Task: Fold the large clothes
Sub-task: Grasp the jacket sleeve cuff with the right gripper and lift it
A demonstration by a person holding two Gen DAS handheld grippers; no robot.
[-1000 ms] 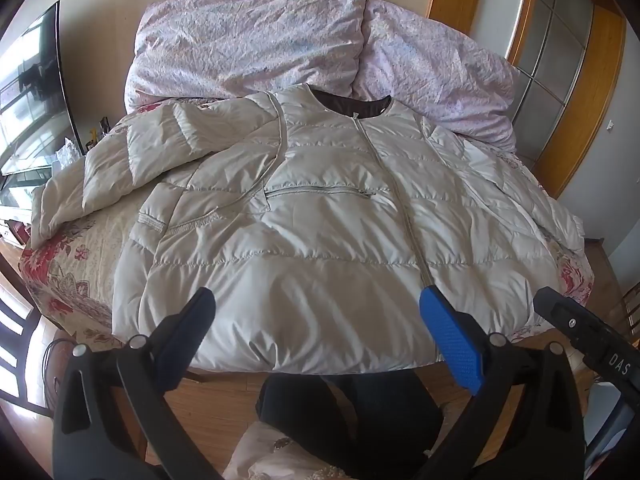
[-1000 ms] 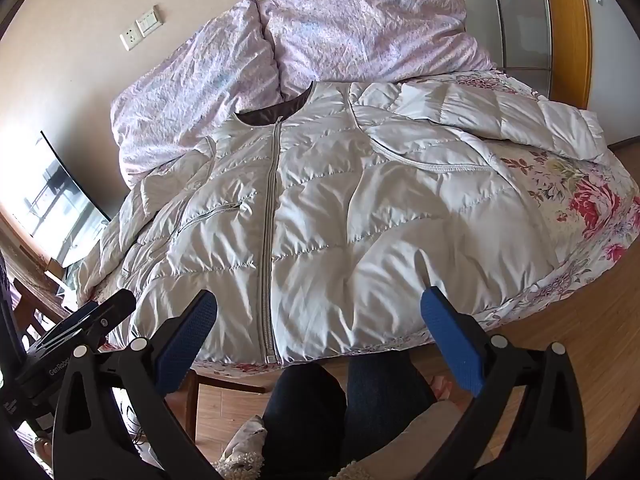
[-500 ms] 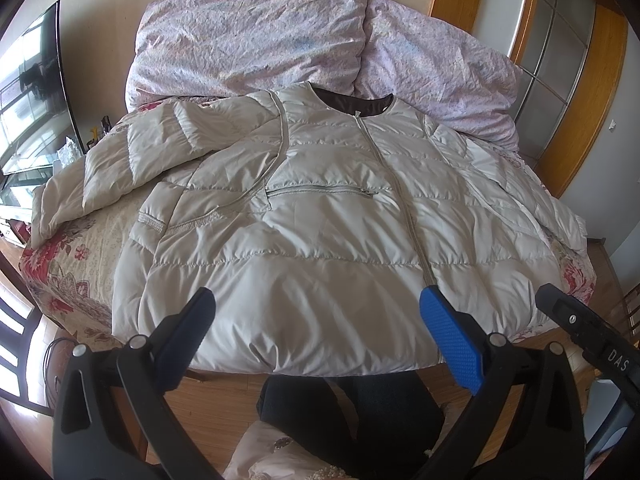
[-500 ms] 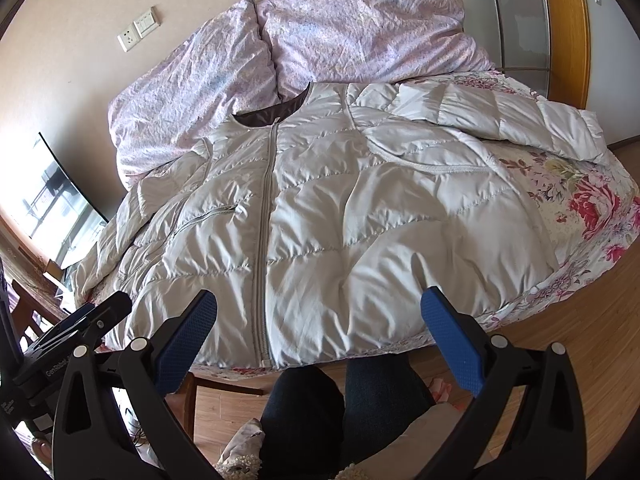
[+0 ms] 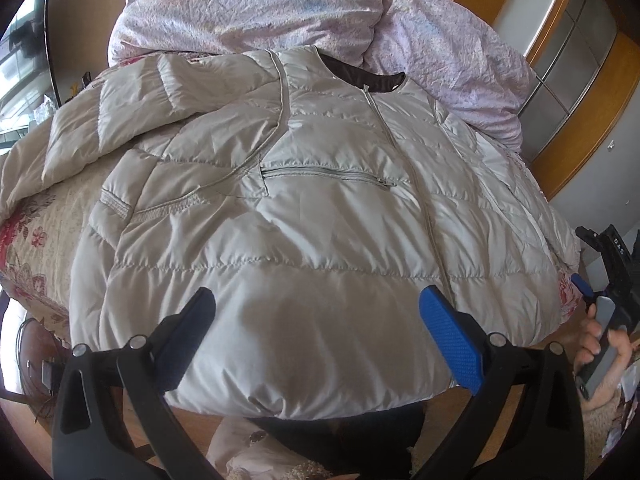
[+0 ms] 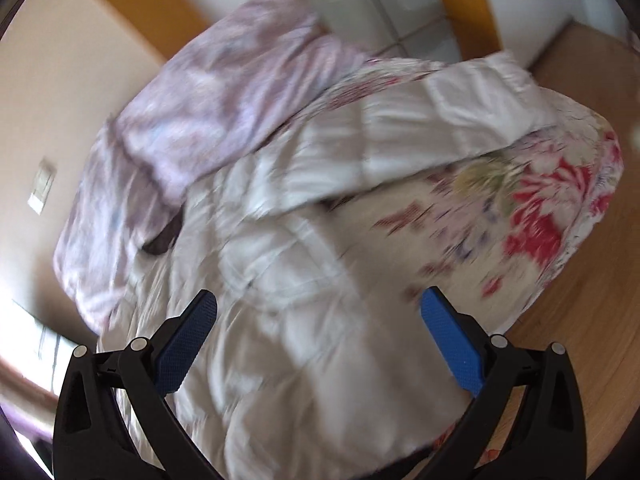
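Note:
A pale beige quilted jacket (image 5: 304,208) lies front up on the bed, zipped, its collar toward the pillows and its hem at the near edge. One sleeve (image 5: 120,120) stretches to the left; the other sleeve (image 6: 432,128) stretches to the right over the floral sheet. My left gripper (image 5: 320,328) hovers open just above the hem, nothing between its fingers. My right gripper (image 6: 320,332) is open over the jacket's right side, in a blurred view. It also shows at the right edge of the left wrist view, the right gripper (image 5: 608,280) held by a hand.
Two lilac pillows (image 5: 256,4) lie at the head of the bed. The floral bedspread (image 6: 540,208) shows beside the jacket. Wooden floor (image 6: 580,360) runs along the right. A person's dark trousers (image 5: 344,440) are at the foot. A window (image 5: 20,60) is on the left.
My right gripper has swung sharply to the right and closer, now tilted and blurred, facing the right sleeve. My left gripper has moved slightly nearer to the hem. The jacket has not moved.

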